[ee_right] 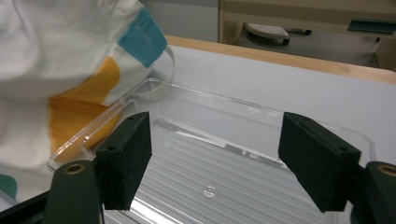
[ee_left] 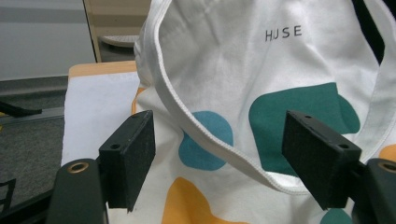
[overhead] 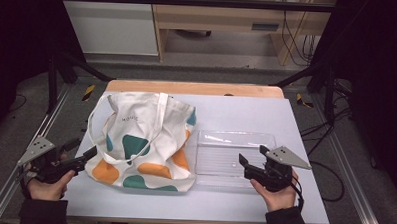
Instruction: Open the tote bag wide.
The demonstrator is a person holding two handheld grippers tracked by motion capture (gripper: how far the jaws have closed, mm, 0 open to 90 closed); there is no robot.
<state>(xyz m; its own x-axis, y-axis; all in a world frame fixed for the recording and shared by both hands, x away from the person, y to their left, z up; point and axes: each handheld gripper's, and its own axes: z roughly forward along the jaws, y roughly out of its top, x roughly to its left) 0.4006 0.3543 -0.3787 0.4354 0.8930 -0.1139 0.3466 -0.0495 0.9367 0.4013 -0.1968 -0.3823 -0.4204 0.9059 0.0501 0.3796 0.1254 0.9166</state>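
Note:
A white tote bag [overhead: 143, 140] with teal and orange blobs lies flat on the left half of the table; its print reads close up in the left gripper view [ee_left: 261, 65]. A clear plastic tray [overhead: 233, 158] sits to its right, empty, with a ribbed floor [ee_right: 219, 172]. My left gripper [overhead: 82, 152] is open at the bag's left edge, its jaws spread either side of a handle strap [ee_left: 187, 116]. My right gripper [overhead: 252, 156] stands open over the tray's near right part, nothing between its pads. The bag's corner [ee_right: 70, 93] touches the tray's left rim.
The grey table top [overhead: 236, 113] has bare room behind the tray and along the front edge. A wooden strip [overhead: 192, 88] borders the far side. Black frame bars and cables stand around the table; wooden furniture is on the floor beyond.

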